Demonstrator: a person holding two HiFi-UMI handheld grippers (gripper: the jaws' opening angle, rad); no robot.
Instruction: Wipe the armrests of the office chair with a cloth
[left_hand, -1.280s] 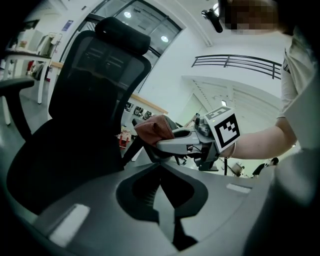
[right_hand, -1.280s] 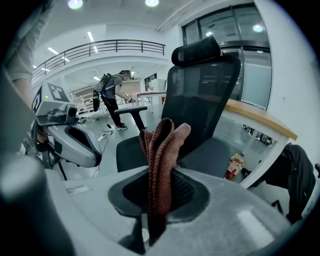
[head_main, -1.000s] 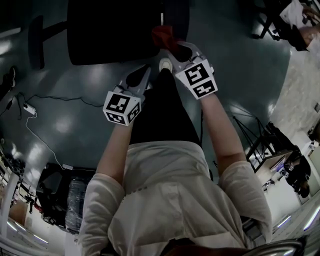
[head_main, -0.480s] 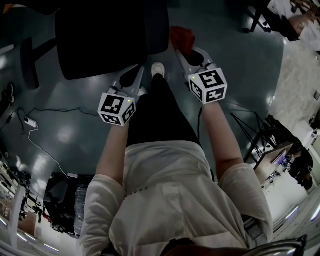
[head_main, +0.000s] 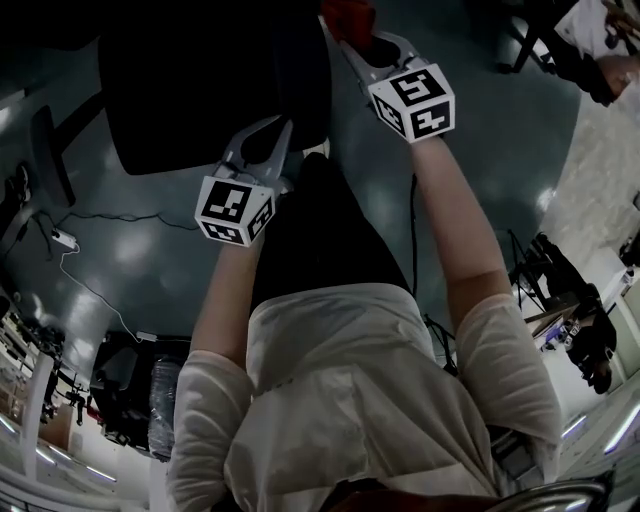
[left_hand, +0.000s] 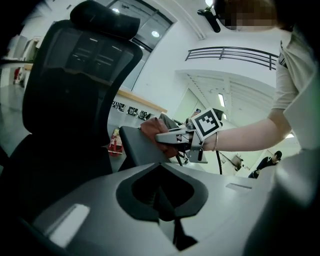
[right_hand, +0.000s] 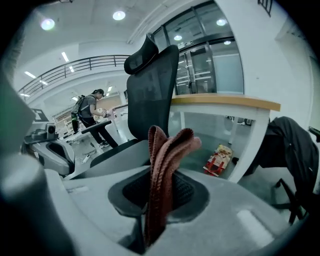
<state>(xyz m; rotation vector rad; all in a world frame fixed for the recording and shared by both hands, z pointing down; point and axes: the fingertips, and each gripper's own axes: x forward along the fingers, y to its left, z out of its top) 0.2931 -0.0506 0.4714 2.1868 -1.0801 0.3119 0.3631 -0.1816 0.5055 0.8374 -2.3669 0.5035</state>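
The reddish-brown cloth (right_hand: 167, 160) stood folded between the jaws of the right gripper (head_main: 358, 38), which were clamped tight on it. In the head view it sat at the top edge of the frame, right of centre. In the left gripper view, at mid-frame, the cloth (left_hand: 151, 126) appeared to lie against the upper end of the dark armrest (left_hand: 134, 146) of the black office chair (left_hand: 75, 80). The left gripper (head_main: 268, 140) hung left of centre by the seat's edge, its jaws closed together on nothing. To wipe well, I judged the cloth should be pressed flat and drawn along the pad's full length, with the idle gripper steadying the chair should it roll.
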